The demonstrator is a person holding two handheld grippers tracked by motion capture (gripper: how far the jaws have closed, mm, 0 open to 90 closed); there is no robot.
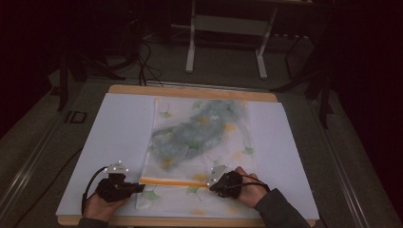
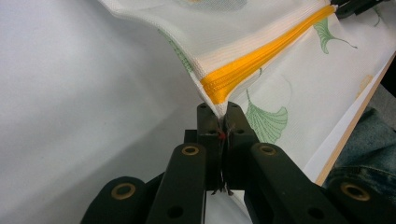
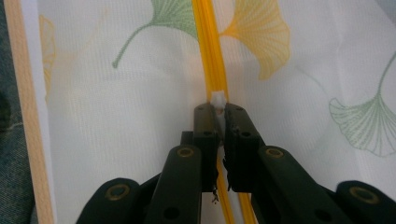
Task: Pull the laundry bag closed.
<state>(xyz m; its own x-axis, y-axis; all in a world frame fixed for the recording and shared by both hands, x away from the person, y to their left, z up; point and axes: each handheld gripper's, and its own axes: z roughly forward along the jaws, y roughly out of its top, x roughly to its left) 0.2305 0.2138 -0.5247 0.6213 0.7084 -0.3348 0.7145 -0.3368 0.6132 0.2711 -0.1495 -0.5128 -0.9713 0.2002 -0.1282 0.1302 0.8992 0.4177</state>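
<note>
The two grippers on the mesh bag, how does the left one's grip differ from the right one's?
The left gripper pinches the corner of the mesh bag at the end of the orange zipper, lifting the fabric; the right gripper pinches a small white piece on the zipper, where the fabric lies flat. Both are shut.

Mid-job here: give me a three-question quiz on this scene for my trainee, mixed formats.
1. True or false: the left gripper is shut on the corner of the mesh bag.
2. What colour is the zipper that runs between the two grippers? A blue, B orange-yellow, C black.
3. In the right gripper view, what do the fingers of the right gripper pinch?

Key:
1. True.
2. B.
3. A small white tab on the zipper line, probably its pull.
</note>
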